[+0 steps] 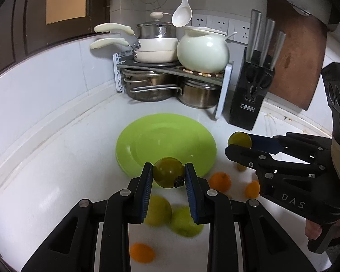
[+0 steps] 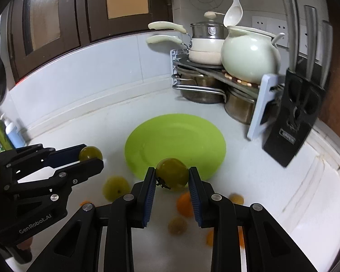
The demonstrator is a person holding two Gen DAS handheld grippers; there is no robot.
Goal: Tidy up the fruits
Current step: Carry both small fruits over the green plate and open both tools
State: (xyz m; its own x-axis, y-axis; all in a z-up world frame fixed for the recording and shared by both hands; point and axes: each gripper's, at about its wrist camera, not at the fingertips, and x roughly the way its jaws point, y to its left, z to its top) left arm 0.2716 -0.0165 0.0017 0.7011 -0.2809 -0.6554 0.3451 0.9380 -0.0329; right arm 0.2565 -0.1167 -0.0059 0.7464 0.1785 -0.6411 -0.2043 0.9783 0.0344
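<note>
Above the near rim of the lime-green plate [image 1: 145, 140], two hand-held grippers each carry one fruit. Left gripper [image 1: 168, 176]: jaws closed on a round olive-green fruit [image 1: 167, 173], its dark dried stalk end turned toward the camera and toward the right-hand pad. Right gripper [image 2: 172, 178]: jaws closed on a like olive-green fruit [image 2: 173, 173], its stalk end low against the left-hand pad. Both fruits are nearly spherical, so neither shows a marked long axis; only the stalk scar gives a heading.

Progress, as judged from the scene: the plate is bare, so no fruit has yet been sorted onto it. Two fruits are lifted clear of the white table [image 1: 56, 181] and appear to be heading for the plate.

Still loose on the table, on the near side of the plate:
- two larger yellow-green fruits [image 1: 158, 210], just beside each other beneath the left gripper;
- several small oranges [image 1: 219, 181], near the plate's right-hand near edge and one closer to the camera;
- a few small yellowish fruits [image 2: 176, 225], blurred, kind uncertain.

Beyond the plate stand a pot rack [image 1: 170, 70] and a black knife block [image 1: 249, 95]; neither enters the task. Most of the sorting remains to be done.
</note>
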